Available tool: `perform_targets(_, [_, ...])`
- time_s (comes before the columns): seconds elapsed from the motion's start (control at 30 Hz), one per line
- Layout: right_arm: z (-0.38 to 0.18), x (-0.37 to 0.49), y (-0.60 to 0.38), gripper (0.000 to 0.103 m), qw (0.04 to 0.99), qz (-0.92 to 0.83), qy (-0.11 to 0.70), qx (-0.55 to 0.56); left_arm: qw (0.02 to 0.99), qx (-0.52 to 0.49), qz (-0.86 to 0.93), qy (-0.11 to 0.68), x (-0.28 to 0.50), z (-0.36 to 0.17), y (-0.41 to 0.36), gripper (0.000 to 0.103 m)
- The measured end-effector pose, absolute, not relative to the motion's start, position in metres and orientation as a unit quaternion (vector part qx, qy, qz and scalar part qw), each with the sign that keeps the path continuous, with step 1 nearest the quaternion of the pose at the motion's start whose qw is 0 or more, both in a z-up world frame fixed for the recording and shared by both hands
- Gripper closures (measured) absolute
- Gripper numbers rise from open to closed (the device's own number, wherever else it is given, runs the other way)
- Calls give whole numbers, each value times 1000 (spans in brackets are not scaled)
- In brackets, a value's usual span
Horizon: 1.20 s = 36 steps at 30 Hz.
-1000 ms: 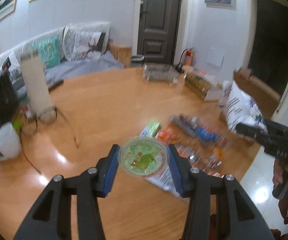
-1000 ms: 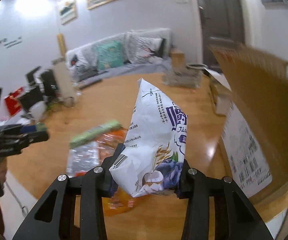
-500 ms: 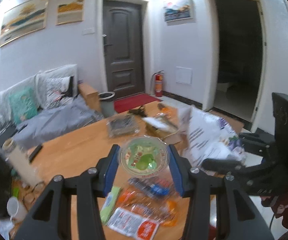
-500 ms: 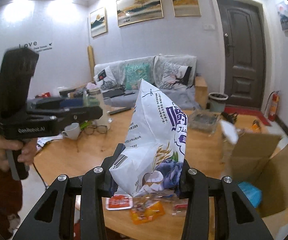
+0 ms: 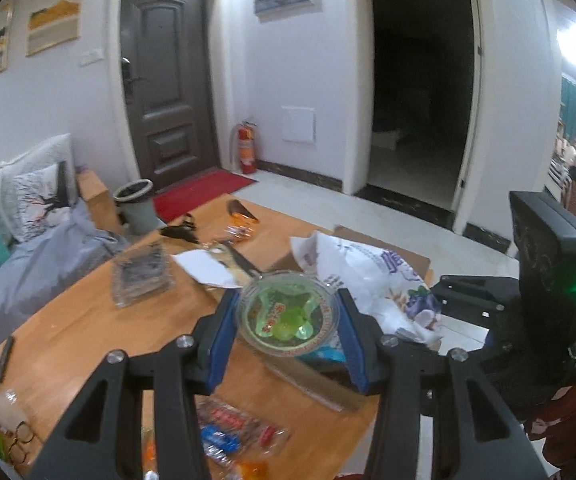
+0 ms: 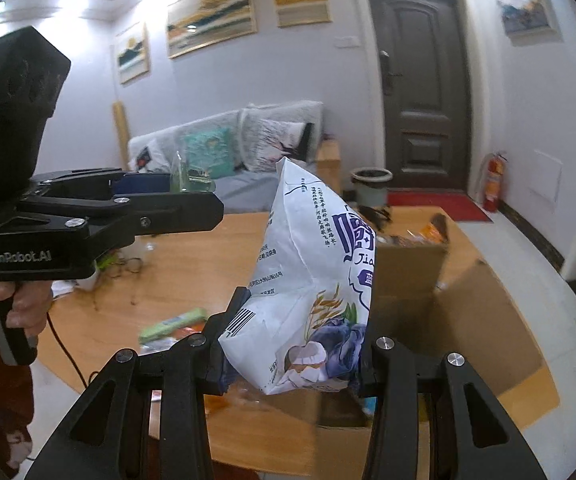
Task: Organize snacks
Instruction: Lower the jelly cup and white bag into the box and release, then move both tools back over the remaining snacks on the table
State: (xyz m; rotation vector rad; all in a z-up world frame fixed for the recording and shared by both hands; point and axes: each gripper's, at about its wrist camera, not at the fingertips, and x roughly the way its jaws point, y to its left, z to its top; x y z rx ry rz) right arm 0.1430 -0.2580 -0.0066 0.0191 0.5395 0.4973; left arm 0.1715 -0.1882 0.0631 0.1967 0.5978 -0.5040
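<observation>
My left gripper (image 5: 288, 320) is shut on a clear jelly cup with a green lid (image 5: 285, 314), held in the air above the wooden table (image 5: 87, 320). My right gripper (image 6: 292, 348) is shut on a white snack bag with purple print (image 6: 312, 272), held upright above an open cardboard box (image 6: 468, 320). The bag also shows in the left wrist view (image 5: 368, 276), to the right of the cup. The left gripper shows in the right wrist view (image 6: 159, 200) at the left, level with the bag's top.
Loose snack packets (image 5: 227, 432) lie near the table's front edge, a green packet (image 6: 171, 324) among them. A glass tray (image 5: 141, 276), paper and scissors (image 5: 179, 232) lie further back. Glasses (image 6: 127, 266) lie at the table's left. A sofa (image 6: 223, 148) stands behind.
Both grippers have risen and swung right, from over the snack pile toward the cardboard box. The cup and the bag stay gripped. The two grippers are now close side by side.
</observation>
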Motion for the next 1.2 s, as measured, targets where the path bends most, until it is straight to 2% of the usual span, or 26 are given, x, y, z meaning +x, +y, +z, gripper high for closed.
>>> perform_targets(0.5, [-66,208,-308,66,920,198,338,10,879,121,-265,378,240,6,-262,58])
perform_targets(0.57, [-71,213,-311,65,920,191,342,3,875,123,-266,384,244,1,-265,57])
perform_targets(0.6, [-74,216,-313,65,918,190,347,-1,875,126,-265,386,245,-1,-266,53])
perform_targets(0.63, [-76,218,-309,62,917,191,352,-1,874,130,-261,388,246,-4,-267,44])
perform_targets(0.7, [-83,220,-309,55,915,191,356,-7,876,139,-250,387,245,-5,-267,35])
perform_targets(0.8, [-82,214,-307,37,922,189,338,-27,878,147,-240,387,244,-8,-263,35])
perform_targets(0.93, [-76,208,-303,33,921,198,335,-27,883,134,-238,382,242,-2,-249,34])
perform_targets(1.2, [-53,186,-289,33,925,216,312,-33,903,102,-216,356,218,25,-196,30])
